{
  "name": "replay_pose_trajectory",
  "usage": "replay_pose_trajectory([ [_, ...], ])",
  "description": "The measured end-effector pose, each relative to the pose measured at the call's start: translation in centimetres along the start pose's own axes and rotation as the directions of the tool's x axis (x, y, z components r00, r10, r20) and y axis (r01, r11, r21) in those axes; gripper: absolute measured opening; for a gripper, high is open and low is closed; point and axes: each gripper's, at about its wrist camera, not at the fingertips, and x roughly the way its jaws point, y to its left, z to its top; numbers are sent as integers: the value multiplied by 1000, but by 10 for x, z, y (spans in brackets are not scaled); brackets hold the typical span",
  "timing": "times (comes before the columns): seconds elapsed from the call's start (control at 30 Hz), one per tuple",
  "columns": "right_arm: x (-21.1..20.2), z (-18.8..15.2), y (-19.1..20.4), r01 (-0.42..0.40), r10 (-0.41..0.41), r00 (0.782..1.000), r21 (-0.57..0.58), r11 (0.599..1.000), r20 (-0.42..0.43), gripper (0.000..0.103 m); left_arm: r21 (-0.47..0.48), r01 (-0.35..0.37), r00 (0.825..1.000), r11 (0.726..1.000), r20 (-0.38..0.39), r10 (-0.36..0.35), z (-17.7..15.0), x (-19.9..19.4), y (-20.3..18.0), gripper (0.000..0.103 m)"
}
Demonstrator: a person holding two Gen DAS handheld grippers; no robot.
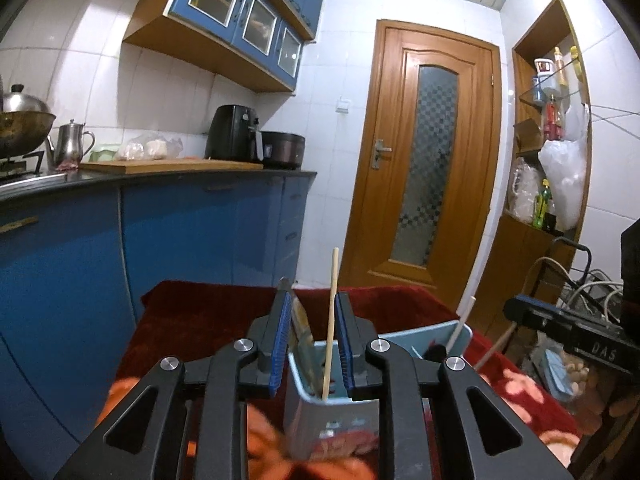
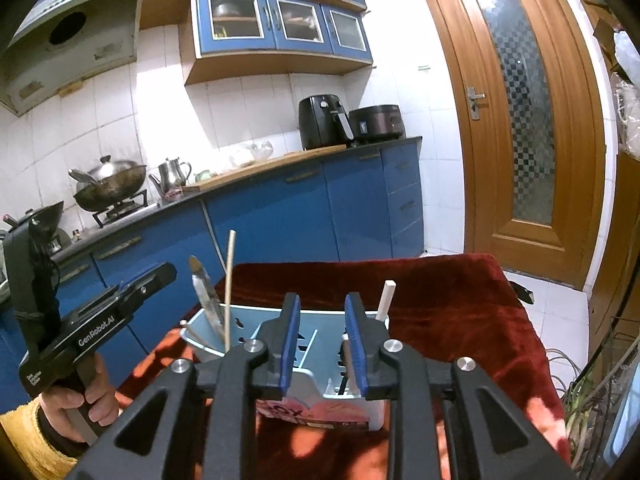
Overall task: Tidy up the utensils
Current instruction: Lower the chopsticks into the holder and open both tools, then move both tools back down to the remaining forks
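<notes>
- Blue kitchen cabinets, white wall tiles and a brown wooden door (image 2: 516, 112) fill the background; low in both frames a desk draped in a dark red velvet cloth (image 2: 440, 304) carries the work.
- At lower centre of the right wrist view stands a pale blue plastic utensil holder with divided compartments (image 2: 320, 344).
- Its left compartment holds a thin pale wooden chopstick (image 2: 229, 292), standing nearly upright, and a metal-bladed utensil (image 2: 206, 296) leaning beside it; a white stick-shaped utensil (image 2: 384, 300) rises from the right end.
- The left gripper (image 1: 312, 344) is spread, its blue pads straddling the chopstick (image 1: 331, 320) above the holder (image 1: 332, 408) without pinching it.
- The right gripper (image 2: 322, 340) is likewise spread and empty, hovering over the holder's middle compartments.
- Risks, as I judge them: closing the left gripper off-centre could tip the slim chopstick against the bladed utensil or flick it out.
- Pushing down on the rim could tilt the light holder on the soft cloth, spilling everything.
- Both grippers work close together, so they could collide over the holder.
</notes>
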Motion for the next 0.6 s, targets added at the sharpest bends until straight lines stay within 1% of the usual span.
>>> replay_pose_trajectory([
  [0.1, -9, -1, 1, -4, 4, 1000, 14, 1000, 9, 29, -9, 0, 999, 1000, -41, -1, -1, -13, 2, 22],
  [0.2, -19, -4, 3, -17, 17, 1000, 34, 999, 14, 29, -10, -15, 997, 1000, -78, 14, -4, -24, 2, 22],
  [0.3, -31, -7, 8, -14, 14, 1000, 32, 999, 14, 29, -21, -5, 992, 1000, -127, 2, -8, -30, 2, 22],
  [0.5, -52, -14, 16, -2, 2, 1000, 32, 999, -16, 29, -21, 13, 980, 1000, -200, -16, -20, -39, -2, 22],
  [0.6, -58, -21, 18, -1, 3, 999, 43, 999, -45, 30, -17, 14, 971, 1000, -238, -18, -27, -43, -4, 22],
])
